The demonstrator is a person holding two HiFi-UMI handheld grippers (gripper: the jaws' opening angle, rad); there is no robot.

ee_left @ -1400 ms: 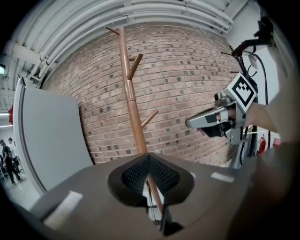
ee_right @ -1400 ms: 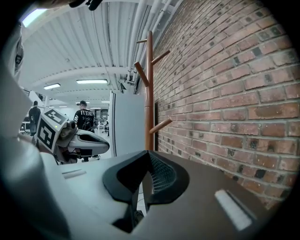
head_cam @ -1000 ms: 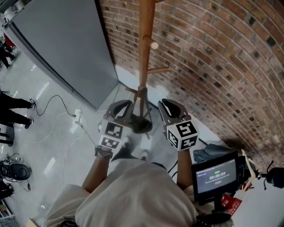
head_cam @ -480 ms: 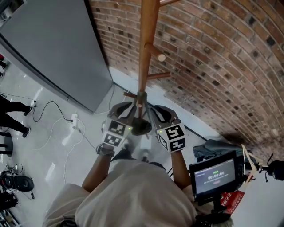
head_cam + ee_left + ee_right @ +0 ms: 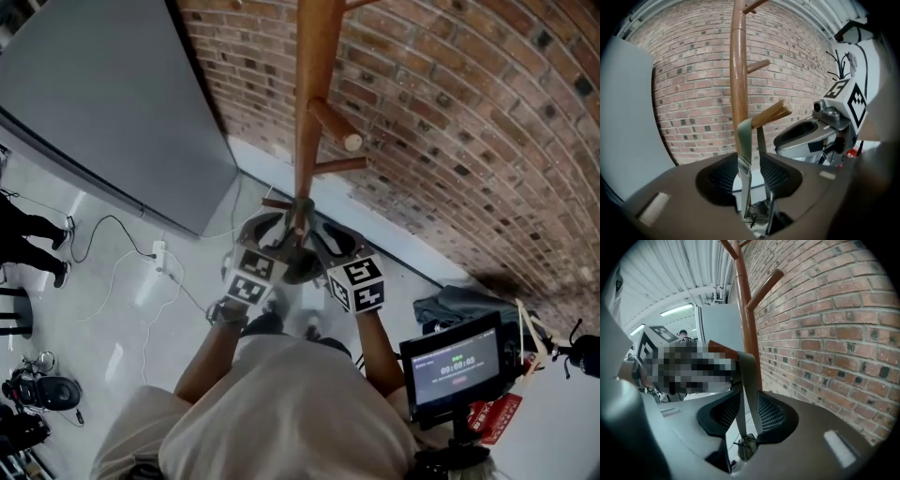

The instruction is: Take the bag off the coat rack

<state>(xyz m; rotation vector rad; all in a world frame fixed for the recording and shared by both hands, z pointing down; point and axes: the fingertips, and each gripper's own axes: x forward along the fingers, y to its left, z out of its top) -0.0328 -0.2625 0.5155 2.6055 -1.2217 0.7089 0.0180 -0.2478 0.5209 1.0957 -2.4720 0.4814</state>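
Hanging over a peg [image 5: 771, 114] of the wooden coat rack [image 5: 307, 103], the strap [image 5: 744, 140] runs down in two grey-green strands to the dark bag [image 5: 302, 266]. The bag sits close against the lower part of the rack's pole, between the two grippers in the head view.

The left gripper [image 5: 751, 176] has its jaws narrowly apart. Both strands pass down through the gap. One strand lies along the pad at that view's left, the other just beside the opposite pad. The strands are separate and not pressed together.

The right gripper [image 5: 743, 413] likewise has its jaws narrowly apart, with the strap running down between them. One strand lies against the pad at that view's right. A metal fitting [image 5: 746, 446] of the bag shows just below the gap.

In the head view the two grippers face the pole from either side, with their marker cubes toward the person.

A brick wall [image 5: 450, 122] stands behind the rack, and a grey panel [image 5: 103, 103] stands to its left. A white cable [image 5: 122, 225] lies on the pale floor [image 5: 84, 309]. A small monitor [image 5: 453, 361] is at the lower right.
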